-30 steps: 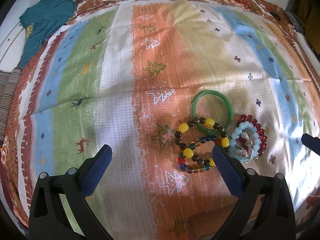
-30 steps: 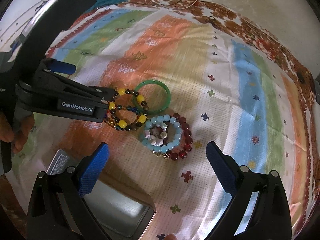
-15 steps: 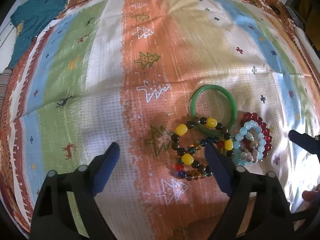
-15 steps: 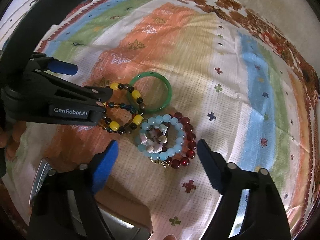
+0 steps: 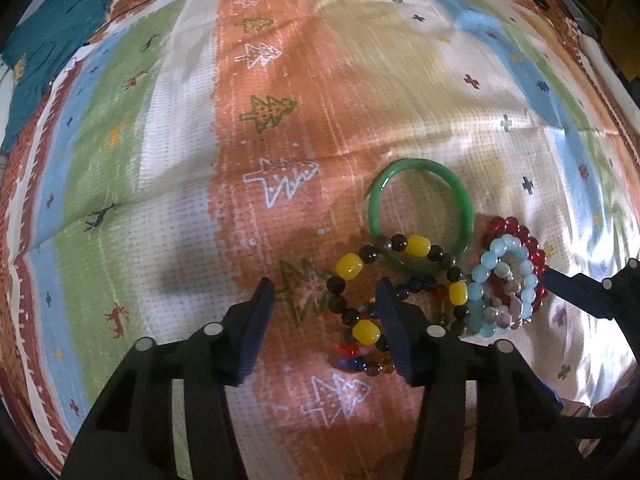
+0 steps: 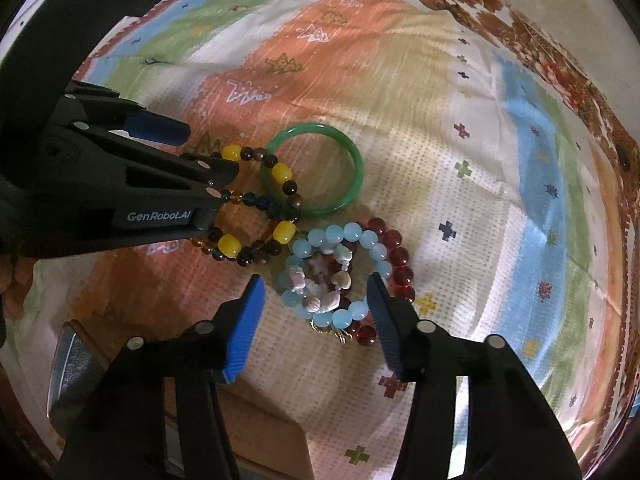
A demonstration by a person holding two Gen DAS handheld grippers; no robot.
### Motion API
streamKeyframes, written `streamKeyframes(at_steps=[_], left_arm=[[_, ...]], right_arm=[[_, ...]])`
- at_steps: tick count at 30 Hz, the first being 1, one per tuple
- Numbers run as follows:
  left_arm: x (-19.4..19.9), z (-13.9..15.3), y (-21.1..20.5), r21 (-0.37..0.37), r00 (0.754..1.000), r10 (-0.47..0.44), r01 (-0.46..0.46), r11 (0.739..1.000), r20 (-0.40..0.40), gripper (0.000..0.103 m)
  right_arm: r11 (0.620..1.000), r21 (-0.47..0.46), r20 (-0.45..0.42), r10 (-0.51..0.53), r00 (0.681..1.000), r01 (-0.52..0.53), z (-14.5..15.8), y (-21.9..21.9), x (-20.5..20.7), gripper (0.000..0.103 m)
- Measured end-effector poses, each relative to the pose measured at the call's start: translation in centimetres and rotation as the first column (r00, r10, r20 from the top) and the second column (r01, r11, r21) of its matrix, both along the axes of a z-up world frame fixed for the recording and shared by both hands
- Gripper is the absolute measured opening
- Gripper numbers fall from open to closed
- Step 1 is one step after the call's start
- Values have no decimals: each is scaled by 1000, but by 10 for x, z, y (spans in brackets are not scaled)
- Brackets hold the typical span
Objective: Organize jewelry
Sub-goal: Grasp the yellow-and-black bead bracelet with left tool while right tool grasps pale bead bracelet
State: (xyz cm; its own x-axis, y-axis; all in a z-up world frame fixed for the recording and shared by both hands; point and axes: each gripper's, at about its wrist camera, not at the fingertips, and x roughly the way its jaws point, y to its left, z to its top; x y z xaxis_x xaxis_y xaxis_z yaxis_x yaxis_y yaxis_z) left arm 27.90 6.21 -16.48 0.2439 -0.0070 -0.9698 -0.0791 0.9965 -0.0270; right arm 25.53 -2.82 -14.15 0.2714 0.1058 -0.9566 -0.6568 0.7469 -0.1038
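Jaws half-closed around bracelets [image 6: 320, 280], not gripping

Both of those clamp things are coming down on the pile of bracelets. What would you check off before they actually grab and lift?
1. Left gripper lined up on the yellow-and-dark beaded bracelet: ok; its jaws have just been closing, beads sit between them.
2. Right gripper lined up on the pale blue beaded bracelet: ok; jaws have just been closing, not yet pressing.
3. Bracelets separate: not ok; the yellow-and-dark one lies over the green glassy bangle, the blue one over the dark red beaded bracelet.
4. Strands tangled: cannot tell.
5. Grippers clear of each other: ok.
6. Grey metal tin reachable: cannot tell.
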Motion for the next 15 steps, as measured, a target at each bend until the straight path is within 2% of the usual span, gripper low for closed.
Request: streamKeyframes(at_steps=[3, 5, 8, 12, 15], left_arm=[[1, 0, 1, -4, 1000, 4, -4, 1000, 1, 34], [2, 0, 1, -7, 1000, 1, -1, 1000, 1, 32], [4, -2, 1, -5, 1000, -6, 6, 1000, -7, 26], [3, -7, -3, -4, 1000, -15, 15, 1000, -14, 13], [4, -7, -4, 10, 1000, -12, 12, 1000, -11, 9]], right_arm=[[1000, -11, -7, -1, 1000, 1, -4, 2, 2, 41], [1000, -14, -11, 0, 1000, 0, -5, 1, 2, 33], [1000, -15, -17, 7, 1000, -7, -7, 2, 2, 28], [1000, -25, -17, 15, 1000, -16, -10, 4, 2, 23], [1000, -27, -15, 8, 1000, -8, -10, 1, 4, 15]])
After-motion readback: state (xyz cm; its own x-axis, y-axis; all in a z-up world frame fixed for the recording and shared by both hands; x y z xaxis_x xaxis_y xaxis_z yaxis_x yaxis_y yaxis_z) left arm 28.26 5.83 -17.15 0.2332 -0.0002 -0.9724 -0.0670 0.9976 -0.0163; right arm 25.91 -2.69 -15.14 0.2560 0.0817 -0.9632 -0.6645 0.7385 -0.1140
